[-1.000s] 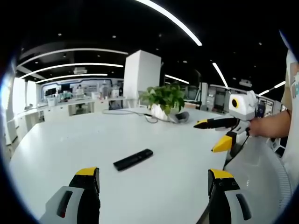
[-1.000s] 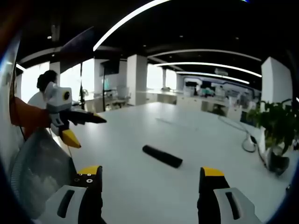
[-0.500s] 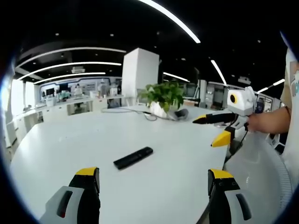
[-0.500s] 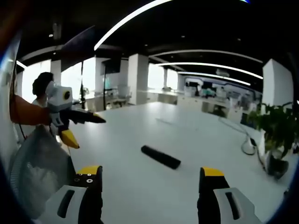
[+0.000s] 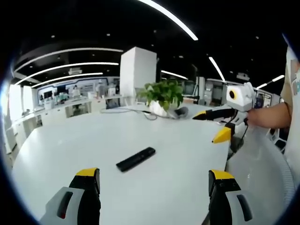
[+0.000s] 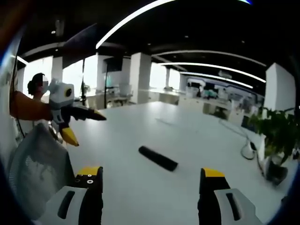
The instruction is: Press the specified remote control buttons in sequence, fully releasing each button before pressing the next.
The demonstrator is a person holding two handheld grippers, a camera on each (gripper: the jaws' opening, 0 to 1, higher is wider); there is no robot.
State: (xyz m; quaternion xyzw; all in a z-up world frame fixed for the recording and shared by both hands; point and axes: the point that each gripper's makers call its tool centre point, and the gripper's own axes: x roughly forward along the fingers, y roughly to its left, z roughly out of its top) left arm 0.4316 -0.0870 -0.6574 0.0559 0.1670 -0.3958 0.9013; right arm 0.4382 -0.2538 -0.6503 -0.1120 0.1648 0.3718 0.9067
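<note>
1. Two tools hover above the white surface (image 5: 70, 140): the left tool (image 5: 154, 180) and the right tool (image 6: 150, 180) each stand wide apart at the jaws, holding nothing.
2. The black remote control (image 5: 136, 159) lies flat on the surface, well ahead of both tools.
3. A potted plant (image 5: 162, 96) stands farther back.

Both grippers (image 5: 154, 187) (image 6: 149, 187) raised, fingers apart.
</note>
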